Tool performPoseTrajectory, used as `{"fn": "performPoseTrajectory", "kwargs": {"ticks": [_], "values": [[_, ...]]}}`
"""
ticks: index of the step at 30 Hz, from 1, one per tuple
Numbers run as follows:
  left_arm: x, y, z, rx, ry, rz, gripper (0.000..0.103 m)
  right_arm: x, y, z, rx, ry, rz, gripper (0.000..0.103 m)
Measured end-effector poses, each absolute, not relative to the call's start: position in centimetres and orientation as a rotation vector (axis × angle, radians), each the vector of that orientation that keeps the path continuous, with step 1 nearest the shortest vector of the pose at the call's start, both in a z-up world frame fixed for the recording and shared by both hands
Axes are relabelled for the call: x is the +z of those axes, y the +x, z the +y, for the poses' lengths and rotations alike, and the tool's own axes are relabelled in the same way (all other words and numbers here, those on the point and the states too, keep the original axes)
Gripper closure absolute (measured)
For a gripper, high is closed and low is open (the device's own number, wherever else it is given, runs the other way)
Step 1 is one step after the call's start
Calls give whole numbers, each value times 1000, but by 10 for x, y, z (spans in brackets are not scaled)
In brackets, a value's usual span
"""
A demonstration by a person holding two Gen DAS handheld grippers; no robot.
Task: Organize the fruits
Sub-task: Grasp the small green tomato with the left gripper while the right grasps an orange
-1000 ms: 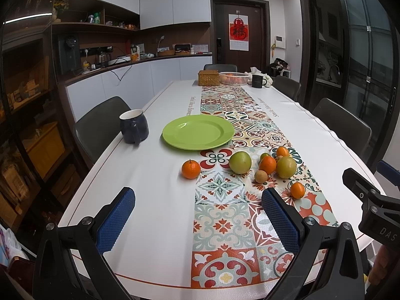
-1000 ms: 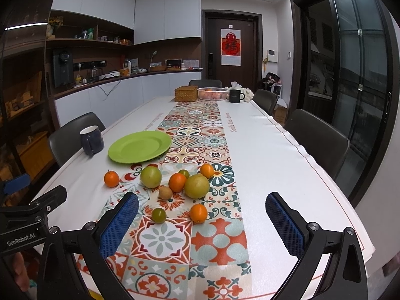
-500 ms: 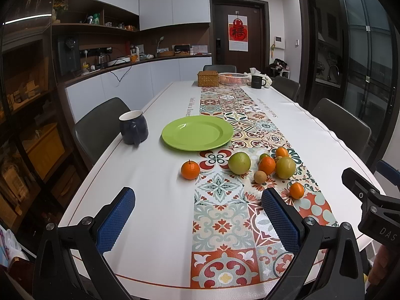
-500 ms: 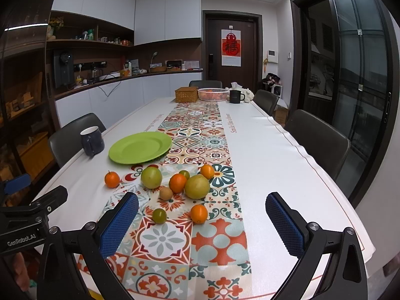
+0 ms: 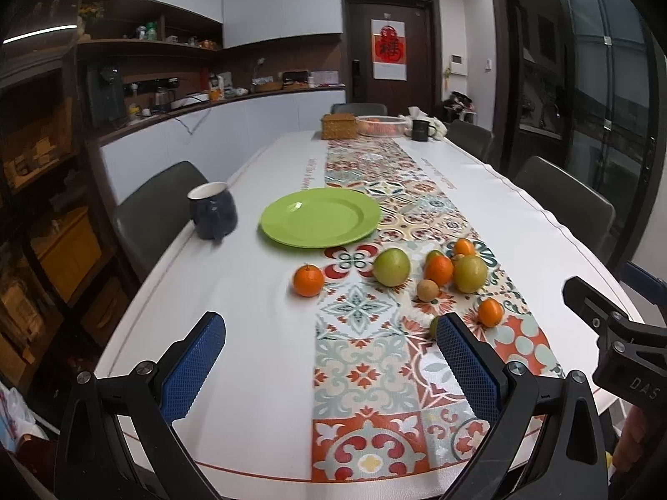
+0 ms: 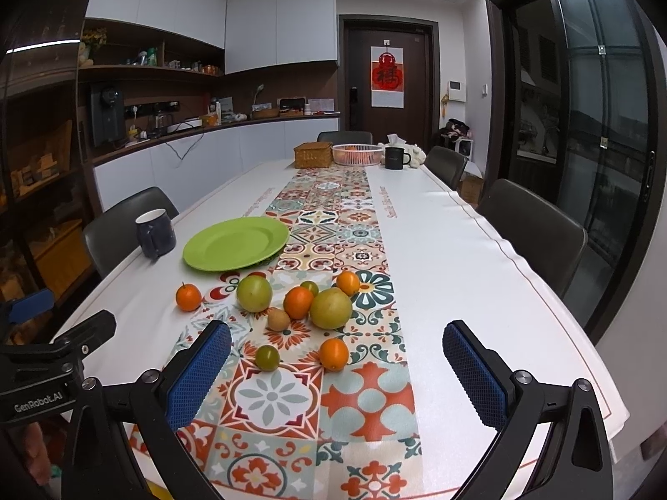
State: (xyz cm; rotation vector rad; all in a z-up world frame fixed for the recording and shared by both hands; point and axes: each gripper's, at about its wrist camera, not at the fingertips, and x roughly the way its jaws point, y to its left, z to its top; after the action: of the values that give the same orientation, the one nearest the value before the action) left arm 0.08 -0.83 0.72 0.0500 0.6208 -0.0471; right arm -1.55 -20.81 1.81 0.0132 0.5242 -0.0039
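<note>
Left claw (image 5: 329, 358), right claw (image 6: 337, 371): both released, empty, edged slightly nearer the fruit since earlier. Green plate (image 6: 216, 264) bare; sorting not begun.

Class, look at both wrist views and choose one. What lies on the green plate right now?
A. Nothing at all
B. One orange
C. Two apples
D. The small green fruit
A. The green plate shows only its bare surface, while every fruit, such as the lone orange and the small green fruit, sits on the table nearer the camera.
</note>
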Motion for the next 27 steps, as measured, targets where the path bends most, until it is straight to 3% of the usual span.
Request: {"fn": "performPoseTrajectory", "kwargs": {"ticks": [13,27], "values": [[-8,34,-40,-160,141,638,2,1,26,-224,59,-20,596,2],[-46,81,-81,-361,243,749,26,-51,74,-234,191,-42,834,31]]}}
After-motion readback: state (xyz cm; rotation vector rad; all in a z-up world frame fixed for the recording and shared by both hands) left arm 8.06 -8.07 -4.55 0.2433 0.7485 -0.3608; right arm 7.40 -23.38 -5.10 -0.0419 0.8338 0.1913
